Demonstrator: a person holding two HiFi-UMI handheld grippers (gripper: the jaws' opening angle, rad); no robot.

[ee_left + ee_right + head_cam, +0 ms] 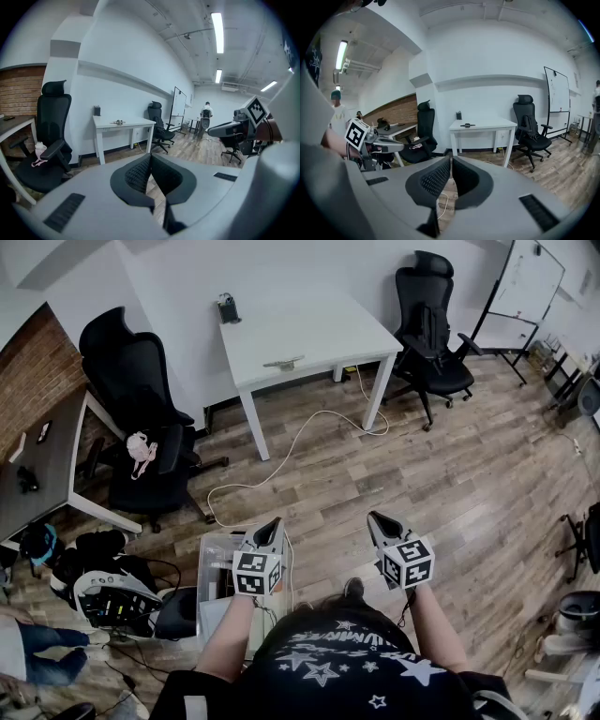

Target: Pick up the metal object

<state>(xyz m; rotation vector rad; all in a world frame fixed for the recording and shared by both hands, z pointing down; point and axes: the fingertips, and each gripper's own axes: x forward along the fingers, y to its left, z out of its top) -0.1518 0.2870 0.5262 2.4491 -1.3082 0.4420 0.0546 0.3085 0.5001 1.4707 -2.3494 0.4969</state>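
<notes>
Both of my claws are pressed together, pads meeting at the tips with nothing pinched between them. My left claw (273,524) and my right claw (378,518) are held side by side, apart from each other, over the wooden floor (441,474), each tipped somewhat downward.

Well ahead of them, on the far side of the room, stands a white table (319,329) against the wall. The metal object (283,362) lies flat on its top close to the near edge, toward the left half, with bare tabletop all round it. A small dark object (228,307) stands upright at the table's far left corner, well apart from the metal object.

A black office chair (141,418) sits left of the table with something pale resting on its seat, and a second black chair (431,329) stands right of the table. A white cable (291,451) trails across the floor from under the table toward me. A whiteboard (527,282) stands at the far right.
</notes>
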